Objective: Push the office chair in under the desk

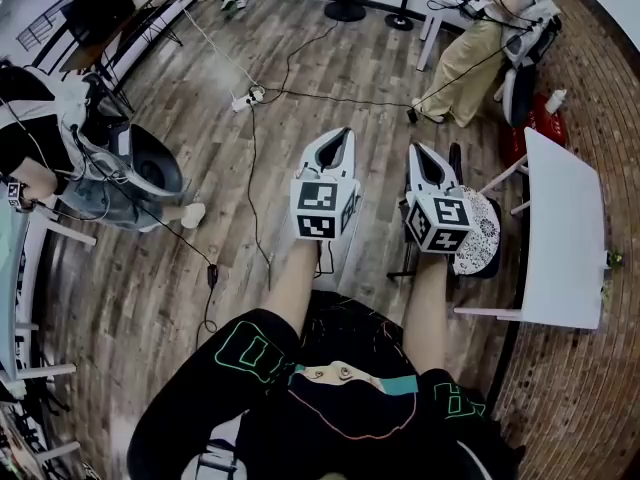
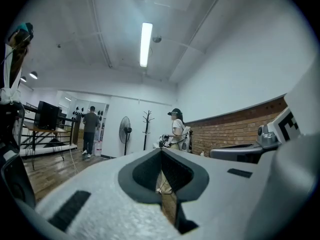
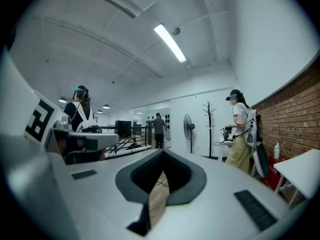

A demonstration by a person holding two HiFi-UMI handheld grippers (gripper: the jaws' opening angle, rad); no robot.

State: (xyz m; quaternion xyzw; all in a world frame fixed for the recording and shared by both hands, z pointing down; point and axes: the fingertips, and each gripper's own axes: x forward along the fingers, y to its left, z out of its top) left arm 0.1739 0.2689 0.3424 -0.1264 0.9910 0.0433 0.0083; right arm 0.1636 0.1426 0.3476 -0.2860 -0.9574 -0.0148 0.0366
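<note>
The office chair (image 1: 482, 236), with a pale patterned seat on a black base, stands on the wood floor at the left edge of the white desk (image 1: 565, 230), between the desk's two near legs. My right gripper (image 1: 424, 154) is held just left of the chair and partly covers it; its jaws are shut and hold nothing. My left gripper (image 1: 340, 134) hovers beside it over bare floor, also shut and holding nothing. Both point forward and slightly up into the room. The shut tips of the left gripper (image 2: 161, 152) and right gripper (image 3: 163, 155) show in their own views. The desk corner (image 3: 301, 170) shows at right.
A person in khaki trousers (image 1: 462, 56) stands at a small table at the back right, beside another chair (image 1: 520, 88). Another person (image 1: 60, 153) is at the left. A power strip (image 1: 246, 97) and cables cross the floor ahead. Stand bases (image 1: 345, 10) are at the back wall.
</note>
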